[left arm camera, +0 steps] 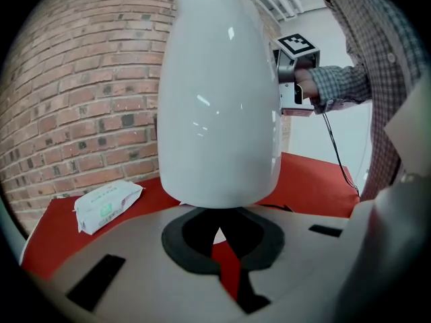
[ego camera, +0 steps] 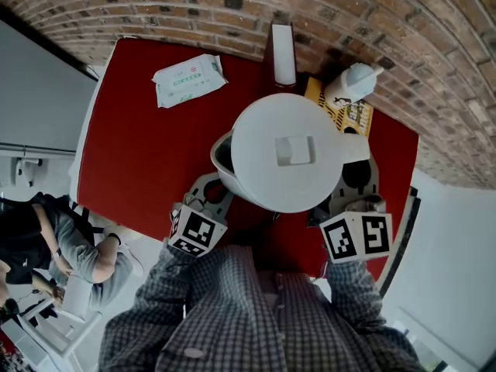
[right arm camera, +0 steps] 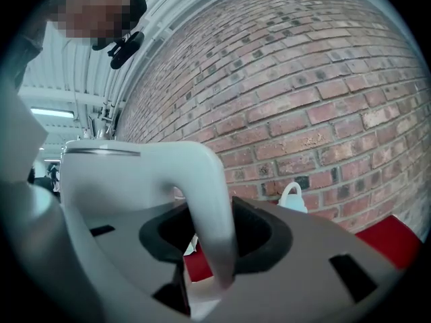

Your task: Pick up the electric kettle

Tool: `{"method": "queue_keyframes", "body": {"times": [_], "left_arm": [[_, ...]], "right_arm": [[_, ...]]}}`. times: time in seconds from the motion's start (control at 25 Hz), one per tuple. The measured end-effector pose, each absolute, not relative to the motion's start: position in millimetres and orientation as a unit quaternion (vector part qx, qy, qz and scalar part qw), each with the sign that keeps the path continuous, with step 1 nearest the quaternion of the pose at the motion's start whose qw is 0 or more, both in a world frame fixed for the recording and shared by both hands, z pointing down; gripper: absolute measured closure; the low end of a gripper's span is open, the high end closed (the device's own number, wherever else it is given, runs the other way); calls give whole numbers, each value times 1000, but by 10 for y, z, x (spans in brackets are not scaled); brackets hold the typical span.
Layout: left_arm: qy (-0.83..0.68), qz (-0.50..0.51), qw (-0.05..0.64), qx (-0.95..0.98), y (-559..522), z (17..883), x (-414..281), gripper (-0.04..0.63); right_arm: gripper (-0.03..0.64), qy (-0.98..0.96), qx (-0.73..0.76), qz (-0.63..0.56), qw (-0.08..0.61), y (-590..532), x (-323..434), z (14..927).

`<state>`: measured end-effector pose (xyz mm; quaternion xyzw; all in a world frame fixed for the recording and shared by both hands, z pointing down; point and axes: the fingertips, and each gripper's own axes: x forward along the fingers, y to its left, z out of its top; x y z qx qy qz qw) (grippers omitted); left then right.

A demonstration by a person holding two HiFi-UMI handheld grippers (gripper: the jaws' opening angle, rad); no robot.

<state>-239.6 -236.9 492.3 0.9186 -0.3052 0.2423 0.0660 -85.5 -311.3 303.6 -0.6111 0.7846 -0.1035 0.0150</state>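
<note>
The white electric kettle (ego camera: 287,152) hangs above the red table (ego camera: 139,153), seen from the top with its lid facing me. My right gripper (ego camera: 353,186) is at its right side, shut on the kettle's handle (right arm camera: 210,200), which runs down through the dark ring of the jaws (right arm camera: 214,247). My left gripper (ego camera: 211,196) reaches under the spout side. In the left gripper view its jaws (left arm camera: 219,239) are shut with only a thin slit between them, and the kettle's body (left arm camera: 219,99) rises just beyond them. Whether the base rests on them is unclear.
A pack of wet wipes (ego camera: 190,78) lies at the table's far left. A white upright box (ego camera: 284,53), a yellow carton (ego camera: 341,113) and a white bottle (ego camera: 353,84) stand by the brick wall (ego camera: 434,45). A person (ego camera: 70,254) sits off the table's left edge.
</note>
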Motion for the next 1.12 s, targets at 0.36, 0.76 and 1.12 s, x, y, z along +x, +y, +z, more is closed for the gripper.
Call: {"method": "queue_keyframes", "body": {"times": [0.36,0.76,1.12], "left_arm": [[-311,235,43,920,-2129,4574,-2411,595],[-313,234,38,920,-1731,4344,-2405,595],[-322,243,-2,915,-1565,4173,-2502,595]], "right_arm": [[462,788,-607,-97,33,-2788,-841,2708],[462,788,-608,-89,41,-2386,-836,2467],[462,792,-600,-91,69,-2102,-844,2359]]}}
